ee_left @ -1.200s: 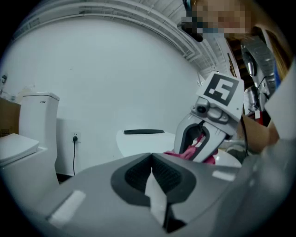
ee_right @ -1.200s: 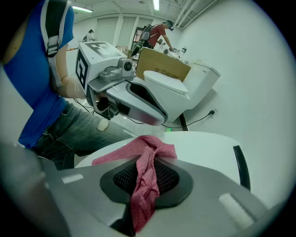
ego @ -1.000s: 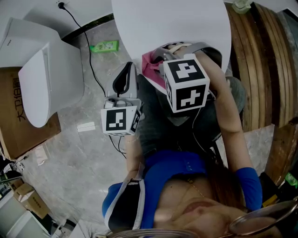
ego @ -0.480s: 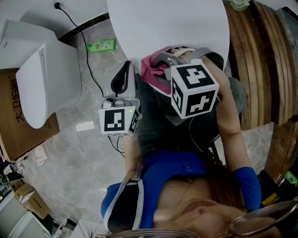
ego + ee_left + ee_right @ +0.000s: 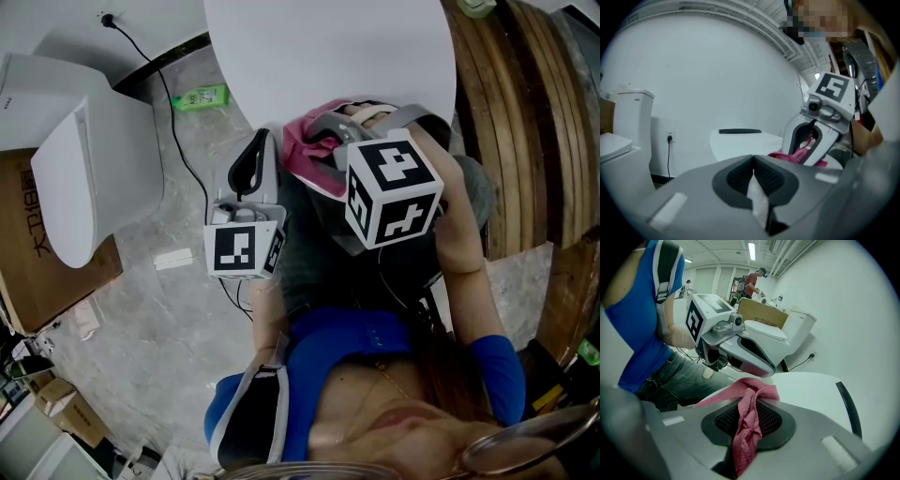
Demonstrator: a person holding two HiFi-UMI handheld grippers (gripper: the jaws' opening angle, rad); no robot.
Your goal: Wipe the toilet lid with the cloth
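A pink woven cloth (image 5: 757, 391) is clamped in the right gripper (image 5: 749, 414) at the near edge of the white oval toilet lid (image 5: 328, 56). The left gripper (image 5: 753, 174) is clenched empty just beside. A second white toilet (image 5: 84, 159), a brown cardboard box (image 5: 26, 239) and a green packet (image 5: 208, 95) are seen leftward.

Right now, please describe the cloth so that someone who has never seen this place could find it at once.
Find the large white toilet lid at the top of the head view. At its near edge is the right gripper, whose tongs are shut on the cloth. It is the only pink thing among white and grey parts.
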